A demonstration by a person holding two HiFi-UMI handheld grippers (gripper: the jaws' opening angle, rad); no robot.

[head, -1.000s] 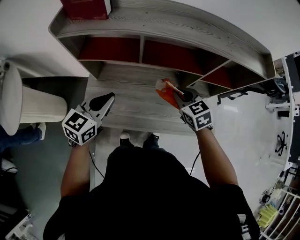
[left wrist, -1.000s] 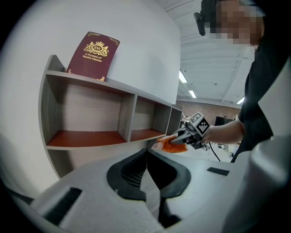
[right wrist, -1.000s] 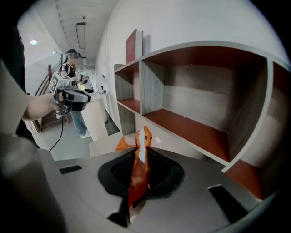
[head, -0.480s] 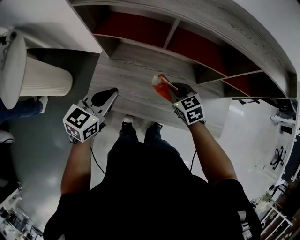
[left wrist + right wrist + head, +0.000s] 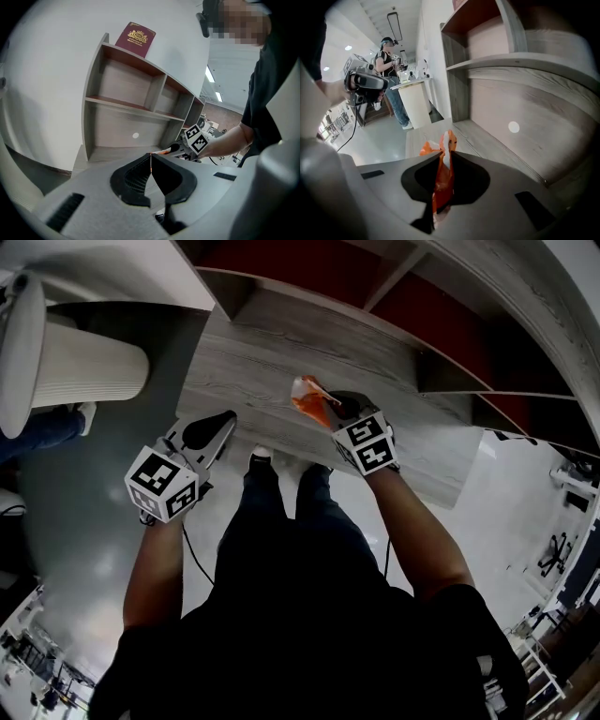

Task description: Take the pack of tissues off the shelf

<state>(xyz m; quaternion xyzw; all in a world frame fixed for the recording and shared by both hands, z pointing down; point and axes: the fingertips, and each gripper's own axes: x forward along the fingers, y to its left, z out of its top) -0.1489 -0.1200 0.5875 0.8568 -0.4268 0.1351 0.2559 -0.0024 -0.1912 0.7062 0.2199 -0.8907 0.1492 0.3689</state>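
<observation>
My right gripper [image 5: 328, 411] is shut on the pack of tissues [image 5: 308, 400], a thin orange and white packet held by one edge. It hangs over the front of the grey wooden shelf's bottom board [image 5: 281, 343], clear of the red-backed compartments. In the right gripper view the pack [image 5: 442, 176] stands upright between the pads, its top poking past the right gripper [image 5: 444, 157]. My left gripper [image 5: 221, 424] hovers off the board's front left edge. In its own view the left gripper [image 5: 151, 157] is shut with nothing in it, and the pack [image 5: 164, 151] shows beyond it.
A white cylindrical stand [image 5: 84, 362] is left of the shelf. A dark red booklet [image 5: 136, 38] leans on the shelf's top. The compartments [image 5: 124, 86] hold nothing. Another person [image 5: 389, 61] stands far back by a counter. The holder's shoes [image 5: 272, 458] are under the board's edge.
The right gripper has drawn the orange pack back and leftward from the compartments to the board's front. The view has tilted down, so the shelf's top has left the frame. The left gripper has barely moved.
</observation>
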